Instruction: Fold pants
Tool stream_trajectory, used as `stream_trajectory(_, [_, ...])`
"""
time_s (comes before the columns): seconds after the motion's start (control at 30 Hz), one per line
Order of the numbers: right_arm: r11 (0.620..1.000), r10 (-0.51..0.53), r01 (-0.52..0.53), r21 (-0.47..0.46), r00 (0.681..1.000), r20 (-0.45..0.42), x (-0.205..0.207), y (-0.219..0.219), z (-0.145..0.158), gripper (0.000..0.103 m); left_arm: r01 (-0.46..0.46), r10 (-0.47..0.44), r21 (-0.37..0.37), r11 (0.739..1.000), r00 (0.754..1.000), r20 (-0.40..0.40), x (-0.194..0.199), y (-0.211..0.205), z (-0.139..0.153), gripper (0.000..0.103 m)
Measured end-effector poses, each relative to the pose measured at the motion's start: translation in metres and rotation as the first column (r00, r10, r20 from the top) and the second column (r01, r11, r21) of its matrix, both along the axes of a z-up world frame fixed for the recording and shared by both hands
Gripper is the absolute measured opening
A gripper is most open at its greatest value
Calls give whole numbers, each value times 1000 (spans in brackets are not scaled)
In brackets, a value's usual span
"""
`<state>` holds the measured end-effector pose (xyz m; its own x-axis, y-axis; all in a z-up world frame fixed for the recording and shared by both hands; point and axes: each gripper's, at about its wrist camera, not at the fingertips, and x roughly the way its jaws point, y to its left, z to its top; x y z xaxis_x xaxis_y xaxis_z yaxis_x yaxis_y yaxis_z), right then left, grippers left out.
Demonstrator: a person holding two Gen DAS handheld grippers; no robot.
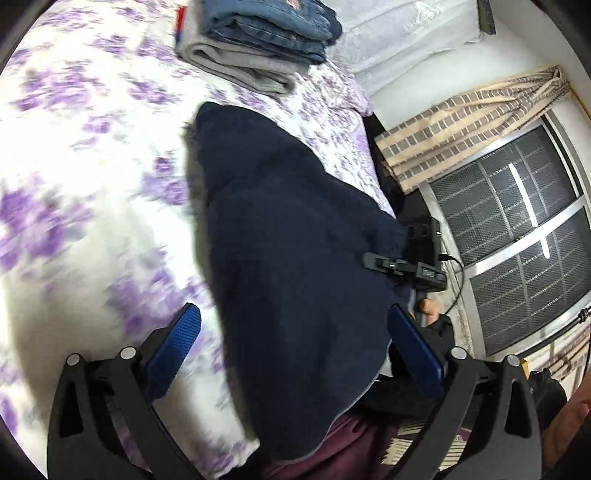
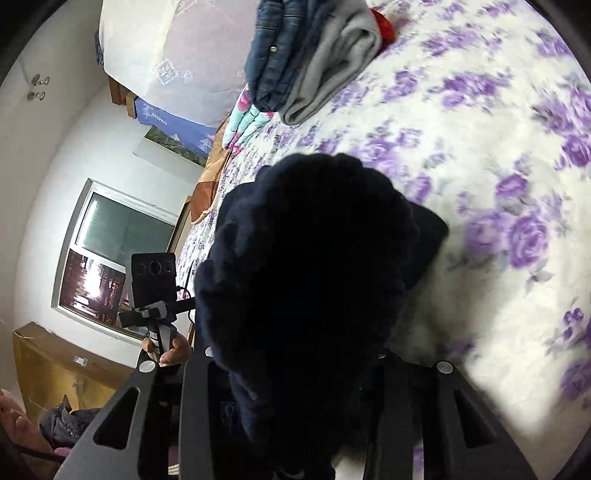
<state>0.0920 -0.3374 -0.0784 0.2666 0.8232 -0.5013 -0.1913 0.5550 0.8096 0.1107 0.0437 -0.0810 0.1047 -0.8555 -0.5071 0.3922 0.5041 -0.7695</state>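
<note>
Dark navy pants hang over the flowered bed. My left gripper is open, its blue pads standing either side of the hanging cloth without pinching it. In the right wrist view the pants bunch thickly in front of the lens and hide the fingertips; my right gripper is shut on the pants and holds them up. The right gripper also shows in the left wrist view at the cloth's right edge. The left gripper shows in the right wrist view, to the left of the pants.
A stack of folded jeans on a grey garment lies at the far end of the bed, also in the right wrist view. A window with a curtain is to the right. A cardboard box stands on the floor.
</note>
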Motion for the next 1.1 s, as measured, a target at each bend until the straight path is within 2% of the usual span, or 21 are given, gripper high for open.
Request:
stream_trajectory(0.13, [999,-5,5,45,1000,-12,1,-5,-10,38,52,-51,50,997,999,-10,8,-30,-9,98])
stream_trajectory(0.27, [998,-10,10,57,1000,-11,1,-6,-13,38,39,-38,29,999,999,-32,15,-37,-11,98])
stream_trajectory(0.4, [998,-8,9,60,1000,-7,0,-6,-13,38,0,-1,31,1000,1000,26,2,-41,-4,96])
stream_trajectory(0.47, [998,-7,8,68,1000,-7,-4,-9,-14,38,-24,22,47,999,999,42,0,-38,-4,78])
stream_trajectory(0.5, [997,-8,9,72,1000,-5,-6,-11,-14,38,-37,36,45,998,999,34,1,-34,-5,65])
stream_trajectory(0.53, [997,-9,10,78,1000,-3,-7,-11,-14,38,-64,64,26,998,998,9,5,-25,-9,41])
stream_trajectory(0.57, [996,-11,12,84,1000,-2,-7,-12,-14,38,-82,82,6,997,997,-12,7,-20,-13,29])
stream_trajectory(0.63, [994,-15,15,107,1000,-3,-9,-12,-13,39,-83,83,-17,996,996,-30,8,-16,-16,28])
stream_trajectory(0.67, [994,-15,14,104,1000,4,-11,-12,-10,39,-82,82,5,997,996,-20,7,-18,-15,28])
stream_trajectory(0.7, [995,-14,13,100,1000,5,-12,-11,-9,39,-80,81,23,996,997,-19,8,-20,-15,35])
stream_trajectory(0.73, [995,-12,12,100,1000,3,-12,-11,-8,39,-84,85,42,996,996,-33,11,-21,-18,52])
stream_trajectory(0.8, [995,-11,11,97,1000,1,-12,-11,-8,39,-96,98,34,995,992,-83,20,-20,-28,55])
stream_trajectory(0.87, [995,-12,12,101,1000,0,-12,-9,-8,39,-87,90,41,995,993,-71,23,-23,-27,58])
stream_trajectory(0.9, [995,-13,13,104,1000,-1,-13,-10,-9,39,-86,89,46,995,994,-67,23,-26,-25,55])
stream_trajectory(0.93, [994,-15,15,108,1000,-2,-13,-10,-9,39,-86,89,47,995,994,-60,23,-27,-23,42])
stream_trajectory(1.0, [993,-21,21,115,1000,-1,-14,-11,-7,39,-87,89,43,995,995,-41,19,-30,-16,32])
stream_trajectory(1.03, [992,-26,26,124,1000,1,-14,-9,-5,39,-86,86,28,996,996,-30,16,-29,-10,28])
stream_trajectory(1.1, [987,-30,27,158,999,16,-17,-10,5,39,-88,87,-19,996,996,-7,9,-23,8,26])
